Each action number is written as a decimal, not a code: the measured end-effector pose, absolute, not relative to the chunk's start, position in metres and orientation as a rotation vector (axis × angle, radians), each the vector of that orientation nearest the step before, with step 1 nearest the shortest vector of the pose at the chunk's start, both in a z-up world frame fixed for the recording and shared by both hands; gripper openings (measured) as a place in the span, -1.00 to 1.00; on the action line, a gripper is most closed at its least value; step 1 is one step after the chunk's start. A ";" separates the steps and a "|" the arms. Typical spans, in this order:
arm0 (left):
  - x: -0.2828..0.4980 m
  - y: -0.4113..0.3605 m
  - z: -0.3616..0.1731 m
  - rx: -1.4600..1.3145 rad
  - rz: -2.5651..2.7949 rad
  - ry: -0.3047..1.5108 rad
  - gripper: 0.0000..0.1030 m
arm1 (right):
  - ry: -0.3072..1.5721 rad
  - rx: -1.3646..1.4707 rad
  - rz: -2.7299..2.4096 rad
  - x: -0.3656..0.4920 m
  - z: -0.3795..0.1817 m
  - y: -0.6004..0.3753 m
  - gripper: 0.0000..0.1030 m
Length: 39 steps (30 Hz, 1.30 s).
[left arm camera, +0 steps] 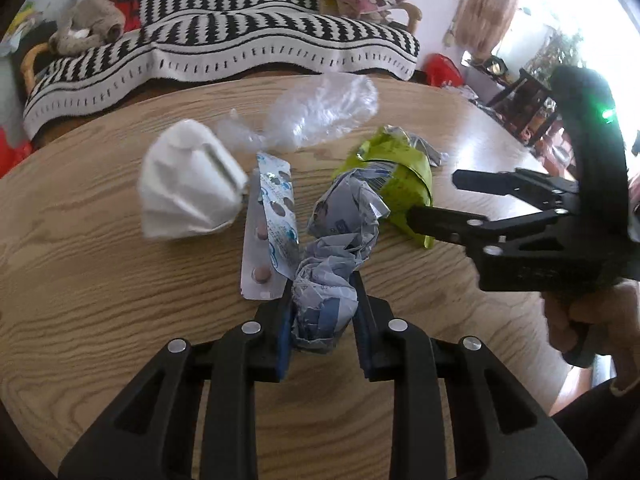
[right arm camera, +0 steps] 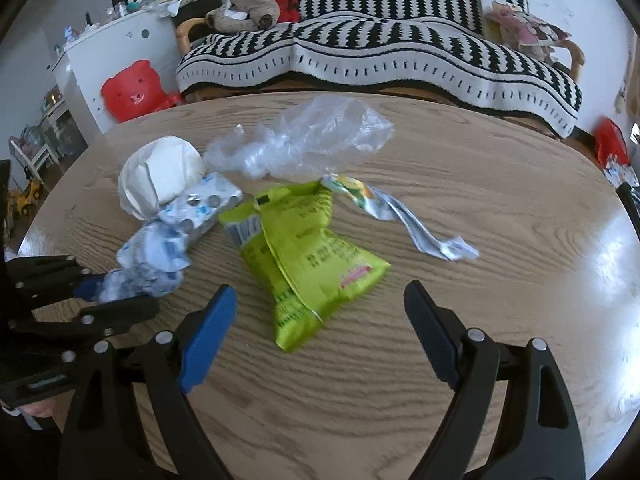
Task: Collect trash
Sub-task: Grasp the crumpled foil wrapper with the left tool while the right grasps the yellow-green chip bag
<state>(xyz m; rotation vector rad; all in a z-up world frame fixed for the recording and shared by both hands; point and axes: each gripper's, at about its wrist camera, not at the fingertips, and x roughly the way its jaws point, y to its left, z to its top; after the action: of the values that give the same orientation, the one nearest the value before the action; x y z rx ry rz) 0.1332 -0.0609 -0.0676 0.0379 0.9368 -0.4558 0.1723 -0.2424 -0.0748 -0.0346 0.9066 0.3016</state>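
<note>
Both left gripper [left arm camera: 322, 300] pads seemingly on crumpled wrapper [left arm camera: 324, 304]

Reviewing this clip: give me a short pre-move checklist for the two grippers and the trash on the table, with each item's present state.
1. Left gripper clamped on the crumpled blue-white wrapper: ok, both blue pads press its sides.
2. Blister pack outside that grip: cannot tell, its lower edge touches the left finger.
3. Right gripper open for the next piece: ok, jaws wide, nothing between the pads.
4. Green snack bag ahead of the right gripper: ok, lying flat on the wooden table.
5. The two grippers apart: ok, a gap shows in both views.
6. White face mask and clear plastic bag left to collect: not ok.
</note>
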 end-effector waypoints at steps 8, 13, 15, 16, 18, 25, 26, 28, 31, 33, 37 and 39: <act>0.125 -0.053 -0.057 0.004 -0.483 0.914 -0.52 | 0.902 -0.087 0.295 0.194 -0.083 -0.223 0.35; 0.120 -0.048 -0.050 -0.024 -0.499 0.904 -0.52 | 0.895 -0.066 0.335 0.186 -0.072 -0.219 -0.02; 0.118 -0.046 -0.049 -0.029 -0.502 0.899 -0.52 | 0.886 -0.072 0.346 0.179 -0.066 -0.218 -0.13; 0.117 -0.046 -0.049 -0.030 -0.504 0.898 -0.52 | 0.880 -0.073 0.347 0.174 -0.063 -0.217 -0.15; 0.114 -0.046 -0.049 -0.027 -0.506 0.897 -0.52 | 0.867 -0.073 0.336 0.165 -0.057 -0.219 -0.18; 0.106 -0.062 -0.068 0.024 -0.527 0.971 -0.50 | 0.868 -0.019 0.274 0.136 -0.047 -0.253 -0.20; 0.105 -0.064 -0.070 0.032 -0.517 0.981 -0.27 | 0.871 -0.012 0.265 0.131 -0.046 -0.260 -0.20; 0.102 -0.066 -0.073 0.046 -0.515 0.982 0.23 | 0.870 0.000 0.255 0.122 -0.043 -0.268 -0.20; 0.093 -0.069 -0.072 0.080 -0.508 0.955 0.05 | 0.857 0.007 0.243 0.110 -0.037 -0.279 -0.21; 0.085 -0.074 -0.073 0.107 -0.513 0.961 -0.41 | 0.846 0.014 0.238 0.101 -0.033 -0.285 -0.21; 0.075 -0.082 -0.074 0.160 -0.515 0.952 -0.57 | 0.826 0.025 0.231 0.086 -0.023 -0.297 -0.21; 0.070 -0.087 -0.073 0.174 -0.516 0.950 -0.59 | 0.814 0.033 0.227 0.078 -0.017 -0.302 -0.21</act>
<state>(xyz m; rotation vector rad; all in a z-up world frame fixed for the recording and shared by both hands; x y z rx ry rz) 0.0699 -0.0872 -0.0730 0.1739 0.9496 -0.5157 0.0775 -0.3023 -0.0173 0.0329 0.8138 0.2272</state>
